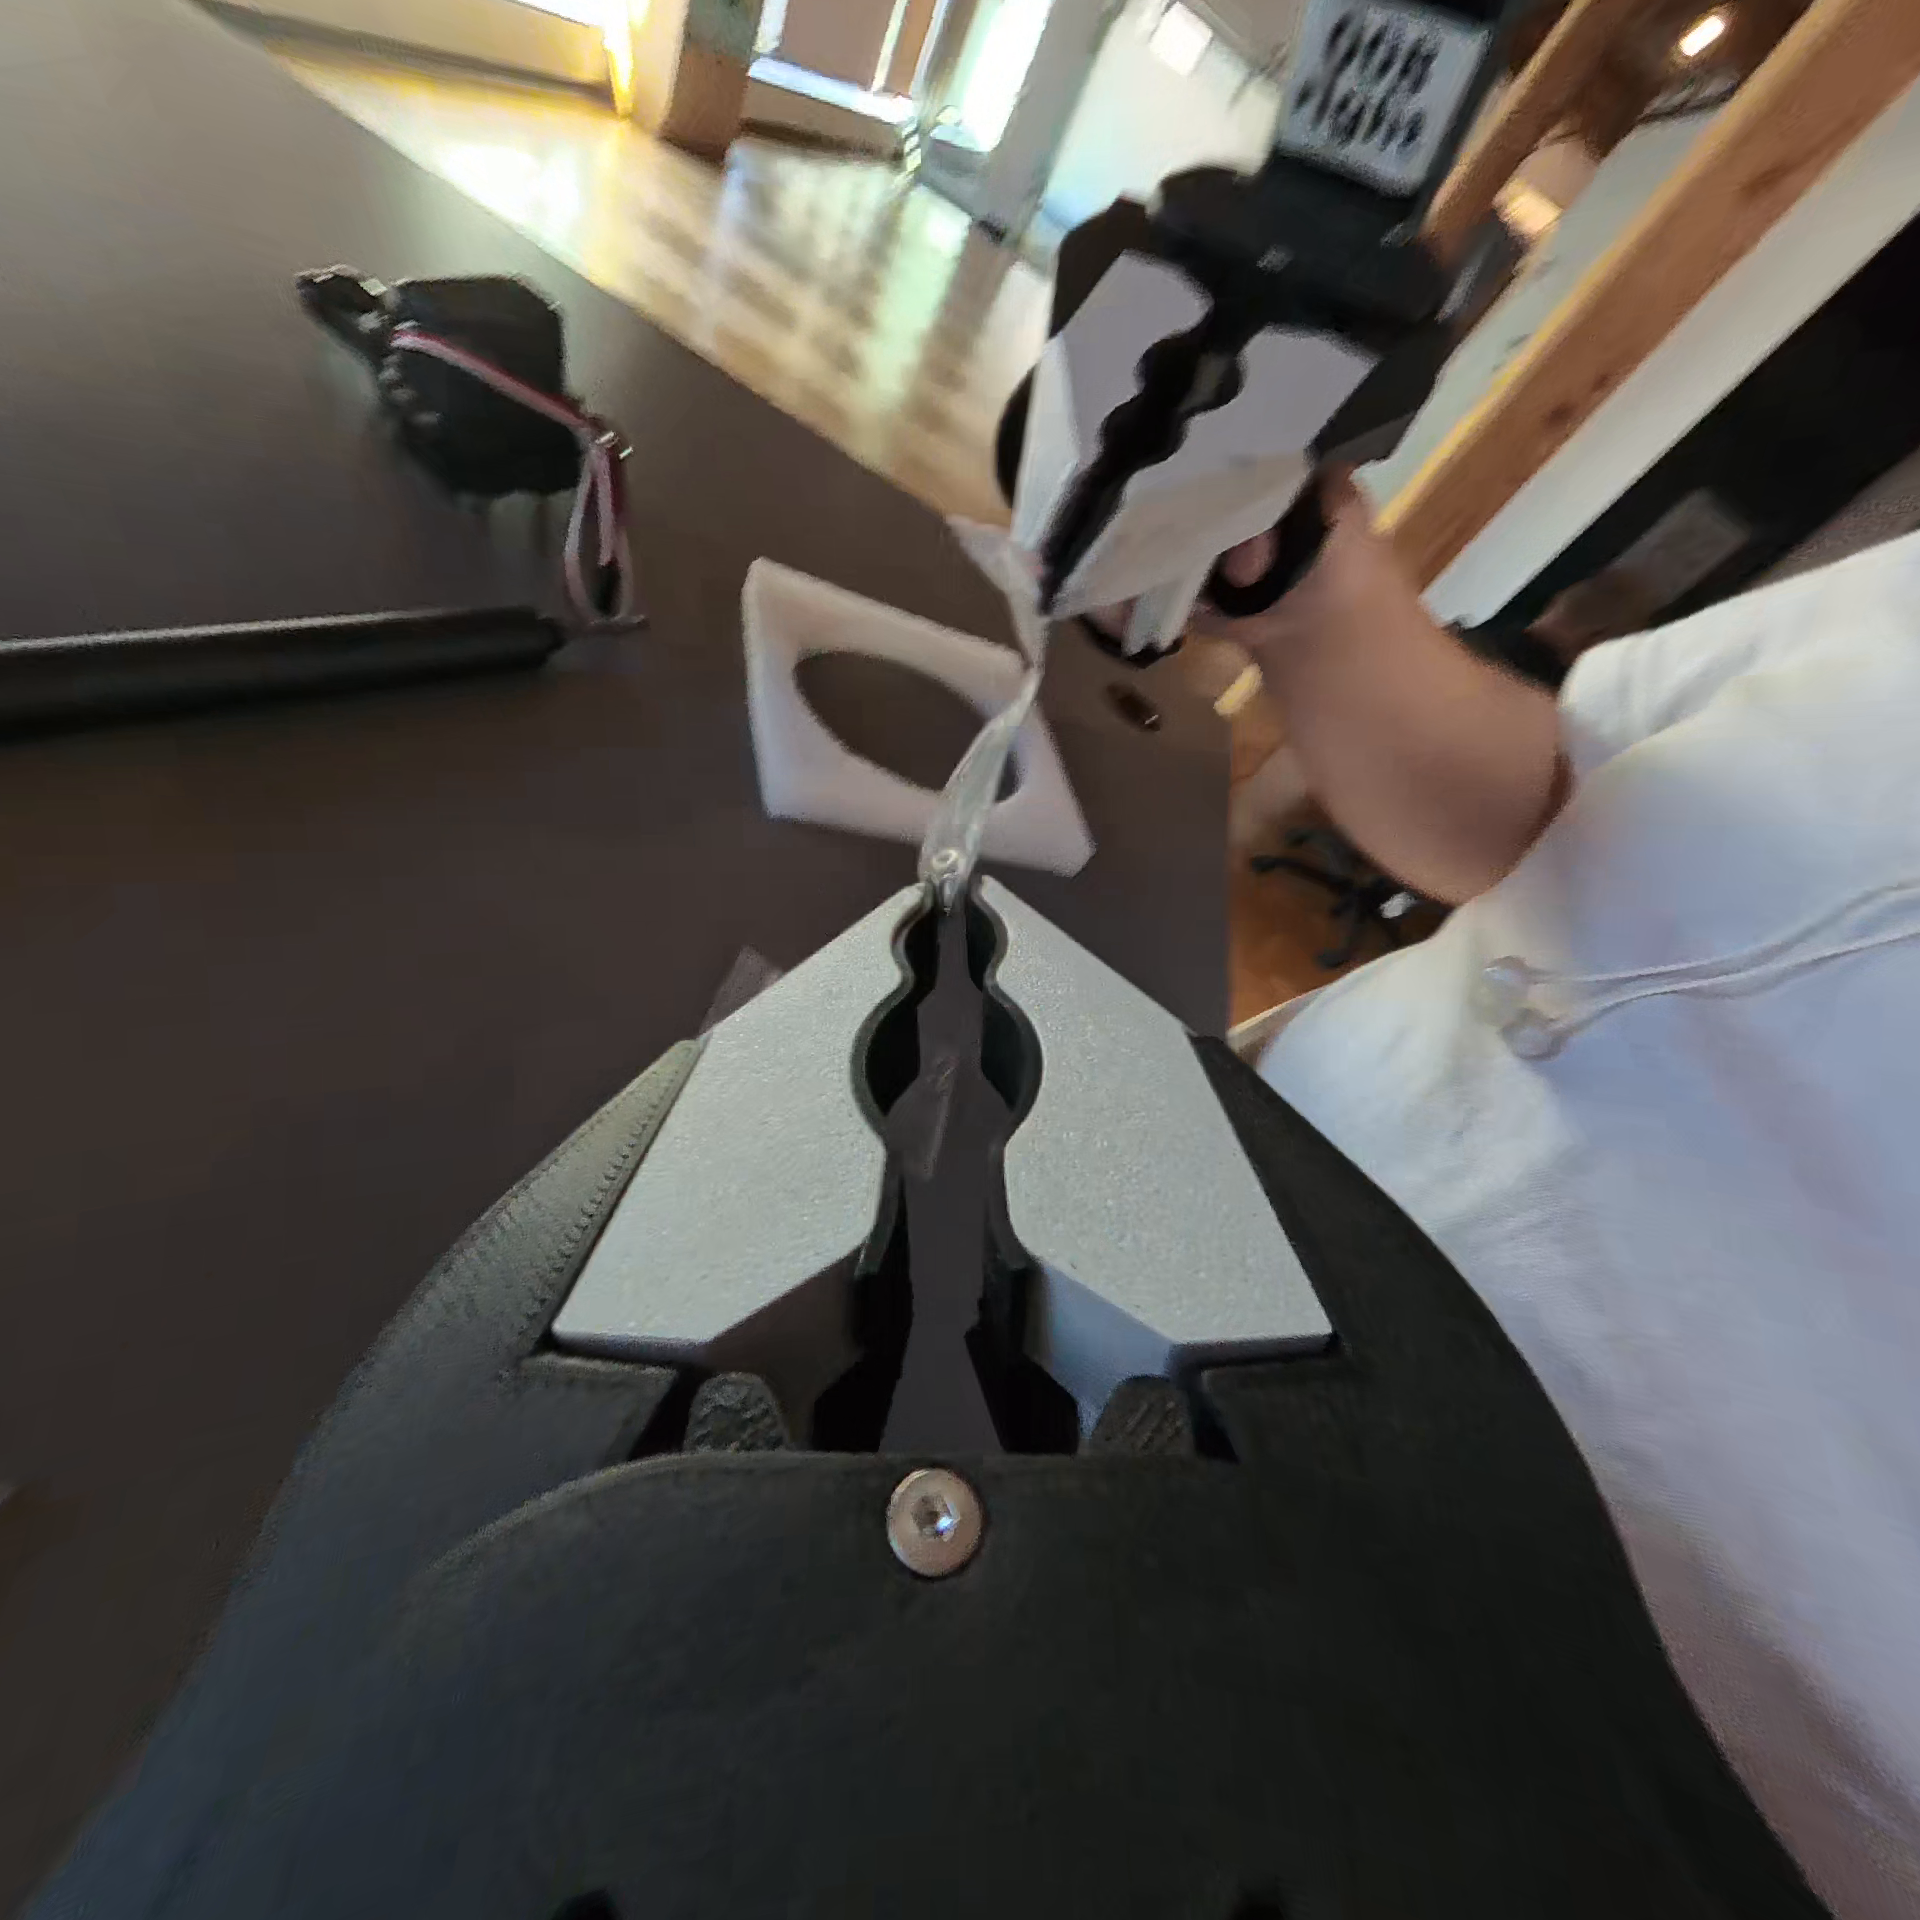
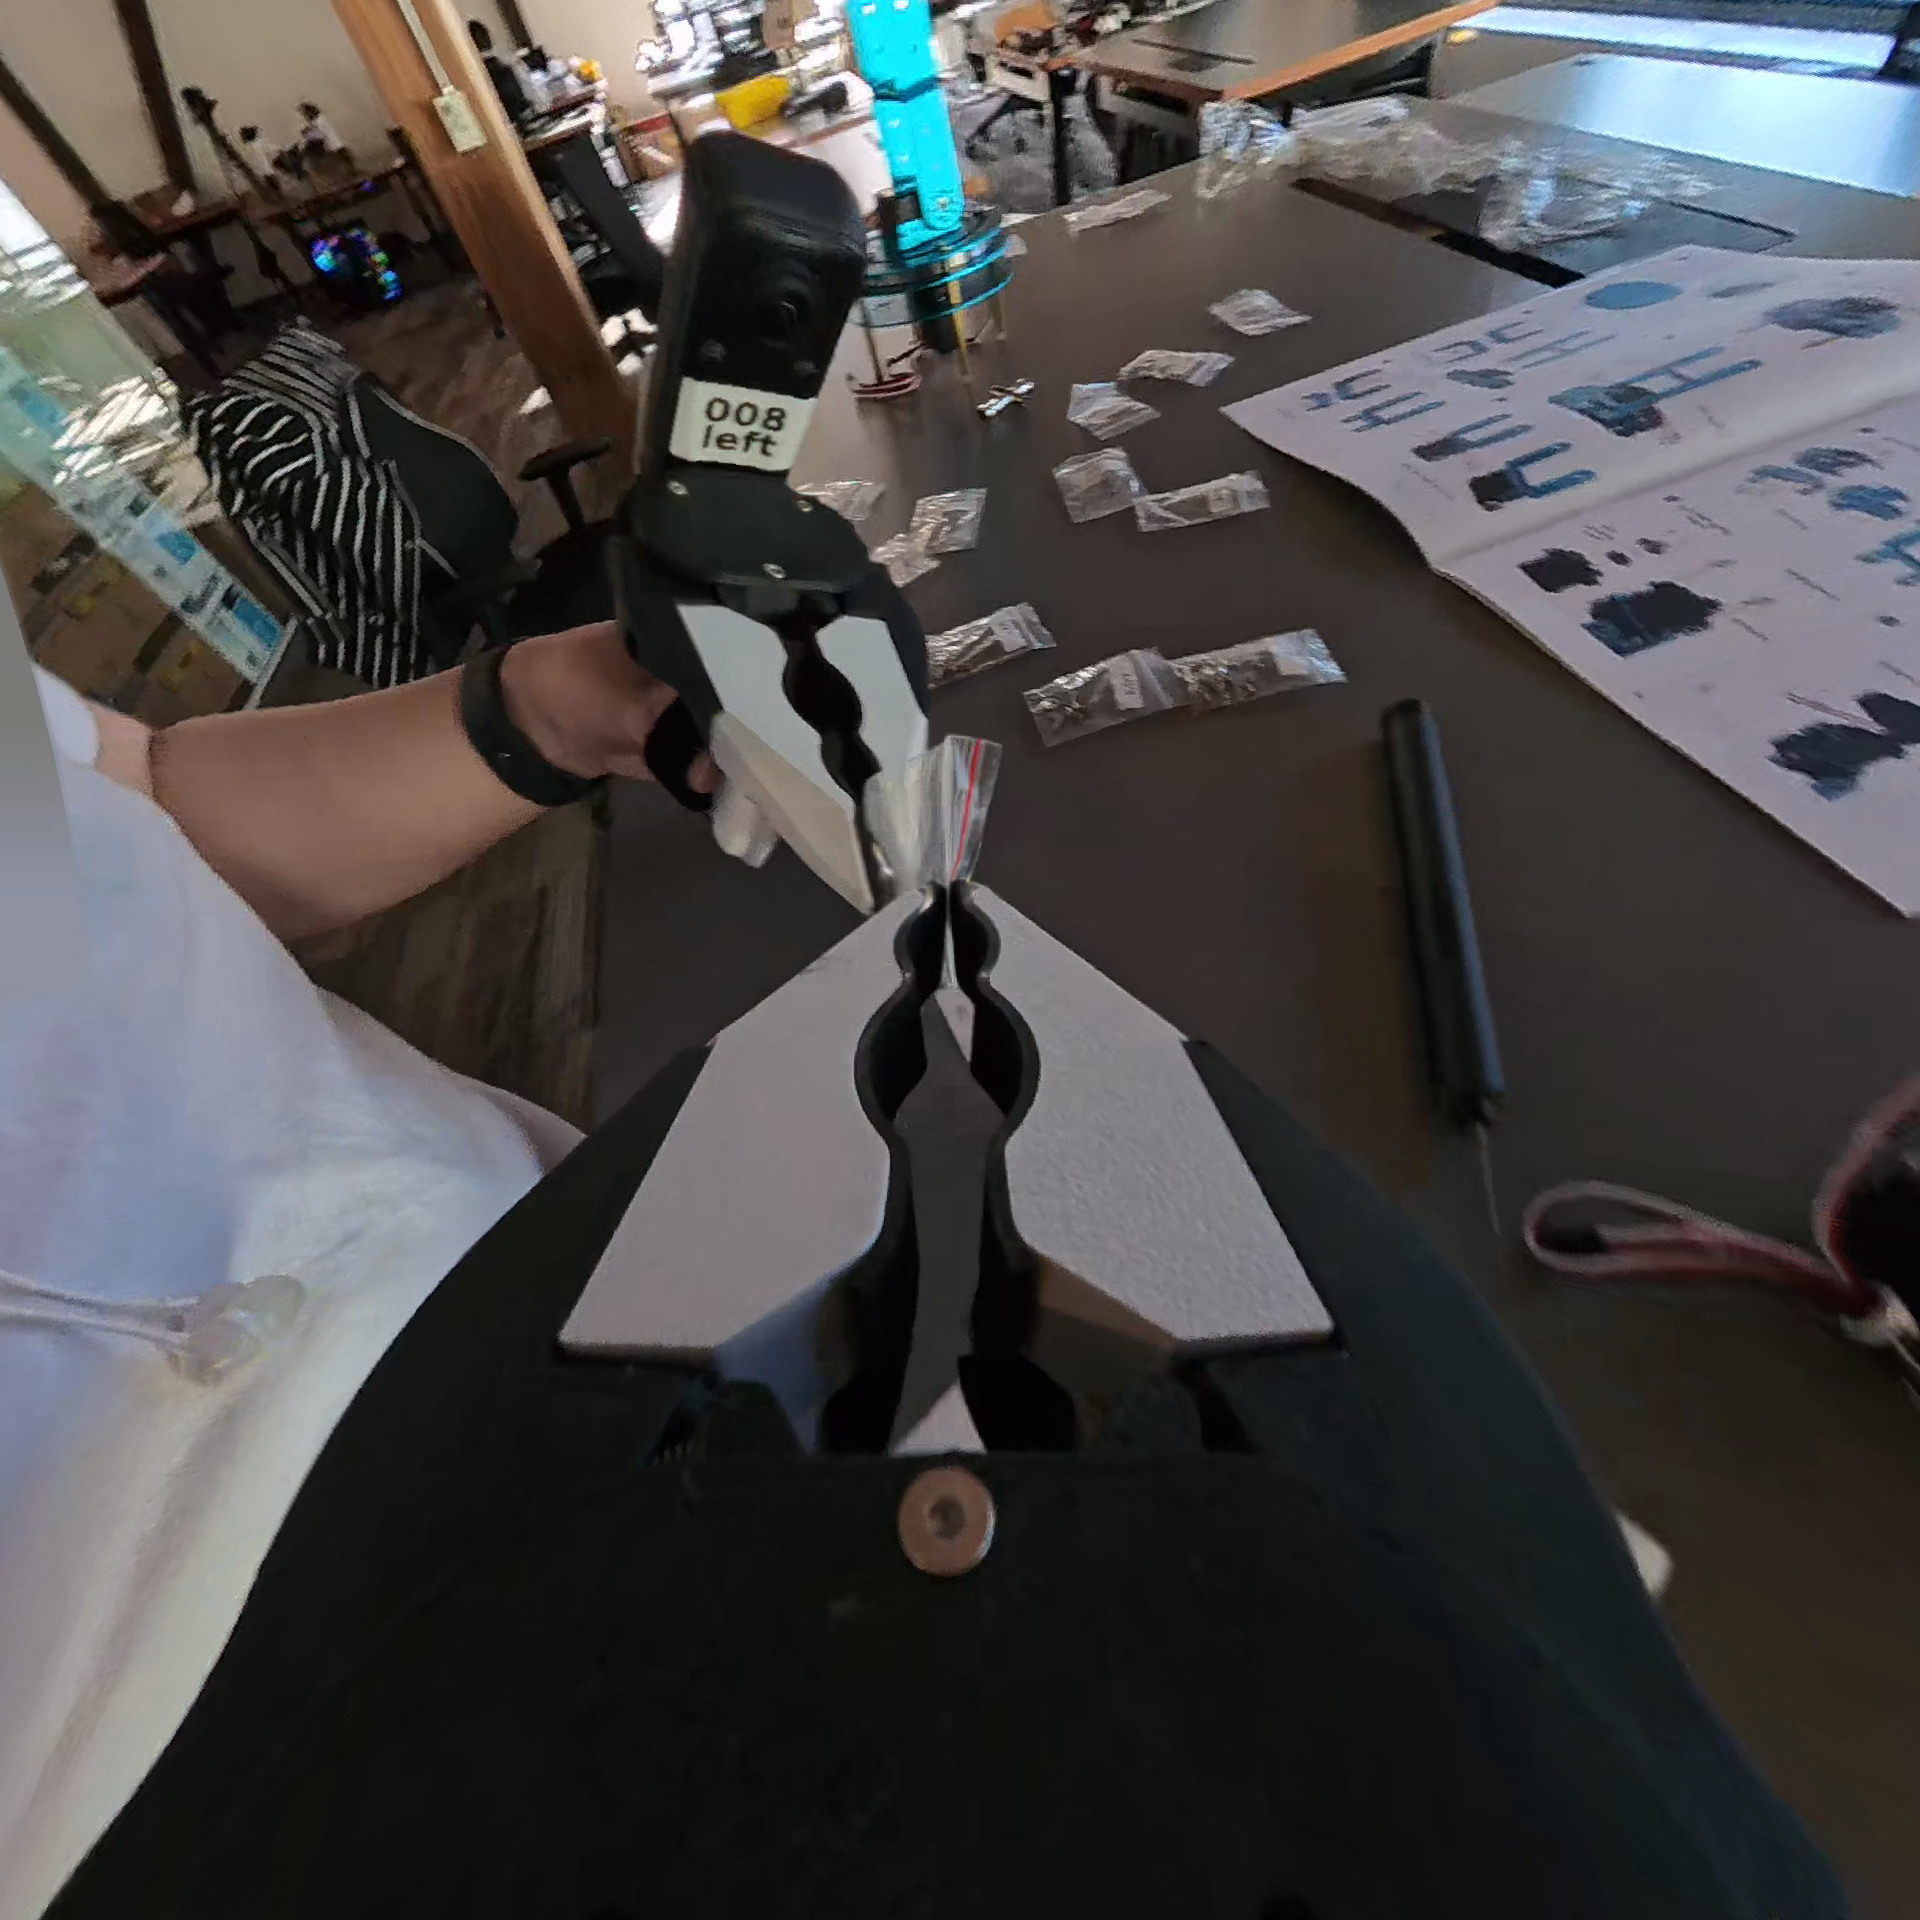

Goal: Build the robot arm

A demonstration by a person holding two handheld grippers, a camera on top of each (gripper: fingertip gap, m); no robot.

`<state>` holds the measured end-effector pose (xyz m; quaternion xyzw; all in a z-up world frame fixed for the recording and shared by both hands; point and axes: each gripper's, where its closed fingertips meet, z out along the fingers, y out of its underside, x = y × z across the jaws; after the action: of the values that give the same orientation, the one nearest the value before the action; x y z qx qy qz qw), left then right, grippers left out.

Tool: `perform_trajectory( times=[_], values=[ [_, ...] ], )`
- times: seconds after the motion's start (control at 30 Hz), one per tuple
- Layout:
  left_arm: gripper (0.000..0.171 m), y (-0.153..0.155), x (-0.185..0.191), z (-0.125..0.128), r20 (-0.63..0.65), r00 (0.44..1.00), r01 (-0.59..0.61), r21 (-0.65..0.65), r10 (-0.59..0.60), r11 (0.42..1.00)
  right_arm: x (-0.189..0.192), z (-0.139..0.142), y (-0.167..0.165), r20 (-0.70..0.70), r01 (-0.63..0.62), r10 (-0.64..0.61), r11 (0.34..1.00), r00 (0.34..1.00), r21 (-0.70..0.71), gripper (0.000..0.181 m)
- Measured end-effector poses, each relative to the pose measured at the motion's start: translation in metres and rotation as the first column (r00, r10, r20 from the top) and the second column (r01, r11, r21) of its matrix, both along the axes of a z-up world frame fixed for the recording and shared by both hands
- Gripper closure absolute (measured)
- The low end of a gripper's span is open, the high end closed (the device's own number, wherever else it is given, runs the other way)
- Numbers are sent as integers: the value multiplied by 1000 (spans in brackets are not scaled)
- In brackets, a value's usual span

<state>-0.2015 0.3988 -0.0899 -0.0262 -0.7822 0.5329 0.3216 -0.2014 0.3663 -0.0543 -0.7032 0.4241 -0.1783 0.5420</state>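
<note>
A small clear plastic bag [image 1: 987, 758] hangs twisted and stretched between my two grippers above the dark table [image 1: 312, 987]. My left gripper [image 1: 948, 896] is shut on its near end. My right gripper [image 1: 1047, 597], farther off, is shut on its other end. In the right wrist view my right gripper [image 2: 951, 891] pinches the bag [image 2: 940, 805], which has a red strip at its top. My left gripper [image 2: 871, 896] grips the same bag just to the left, the two sets of tips almost touching. A hand holds each gripper.
A white foam square [image 1: 790, 644] with an oval hole lies under the bag. A black servo with wires [image 1: 478, 384] and a black screwdriver [image 1: 270, 649] lie left. Several small bags [image 2: 1143, 686], a printed sheet [image 2: 1662, 499], a blue stand [image 2: 914, 135] and the table edge are near. One gripper's finger ends stand about 6 centimeters off the other's.
</note>
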Motion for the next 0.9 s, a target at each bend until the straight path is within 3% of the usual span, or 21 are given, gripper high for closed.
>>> perform_trajectory(
  times=[0.17, 0.4, 0.53, 0.67, 0.8, 0.9],
  values=[
    [171, -21, -14, 7, -93, 996, 21, 21, -19, 1000, -24, -11, -31, -71, 96, -91, 993, 993, 62, 181],
    [171, -57, -42, -12, -324, 944, 175, 325, -64, 929, -51, -56, -74, -210, 213, -212, 977, 955, -18, 181],
    [171, -72, -47, -25, -283, 956, 213, 474, -81, 854, -62, -75, -84, -266, 214, -218, 976, 939, -43, 181],
    [171, -76, -51, -32, -204, 964, 262, 617, -171, 742, -68, -78, -99, -240, 209, -240, 967, 941, -148, 156],
    [171, -85, -49, -38, -107, 961, 256, 701, -256, 666, -60, -48, -110, -119, 187, -209, 967, 971, -173, 151],
    [171, -89, -53, -41, -63, 943, 262, 746, -327, 613, -48, -29, -96, -48, 66, -72, 989, 996, -131, 152]
  ],
)
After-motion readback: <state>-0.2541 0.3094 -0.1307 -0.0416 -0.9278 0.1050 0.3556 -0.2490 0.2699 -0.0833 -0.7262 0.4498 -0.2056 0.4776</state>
